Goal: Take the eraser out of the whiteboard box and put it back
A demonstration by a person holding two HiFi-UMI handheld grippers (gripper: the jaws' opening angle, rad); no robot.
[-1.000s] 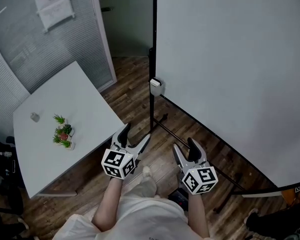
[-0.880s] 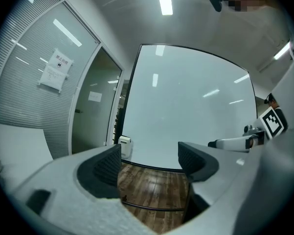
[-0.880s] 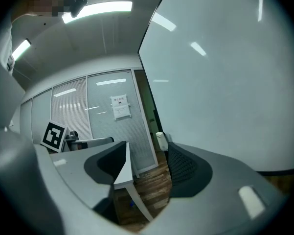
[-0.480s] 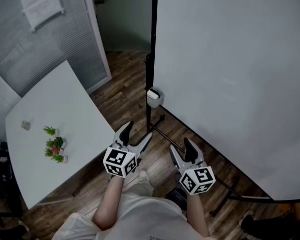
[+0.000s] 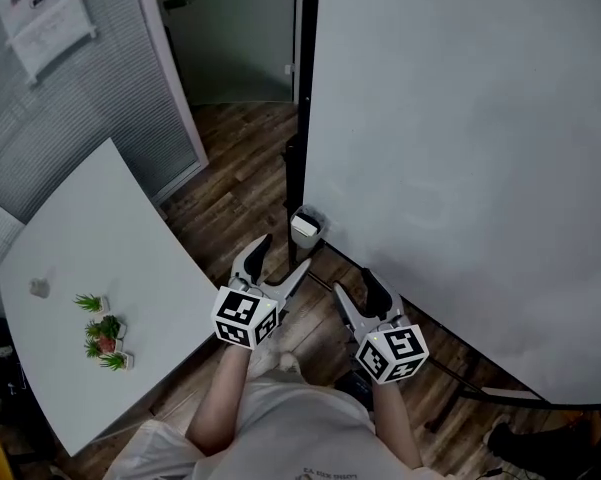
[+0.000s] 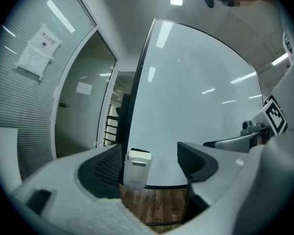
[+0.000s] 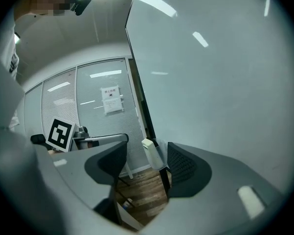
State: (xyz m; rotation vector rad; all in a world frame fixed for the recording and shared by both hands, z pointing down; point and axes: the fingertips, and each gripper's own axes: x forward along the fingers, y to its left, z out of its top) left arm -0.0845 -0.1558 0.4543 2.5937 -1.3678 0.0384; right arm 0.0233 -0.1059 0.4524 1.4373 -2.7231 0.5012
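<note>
The eraser should be sitting inside the small white plastic box, which is hanging on the left edge of the big whiteboard; it is hardly showing. It is probably light and soft, so pinching its long sides looks best. The left gripper and right gripper are hovering near the box, jaws spread wide and holding nothing.

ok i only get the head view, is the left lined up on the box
observer: yes. The left gripper is open, and the box shows in the gap near its left jaw, out ahead and not gripped.
operator: and the right
observer: The right gripper is open too and holds nothing. The box shows side-on in its gap, close to the right jaw.
</note>
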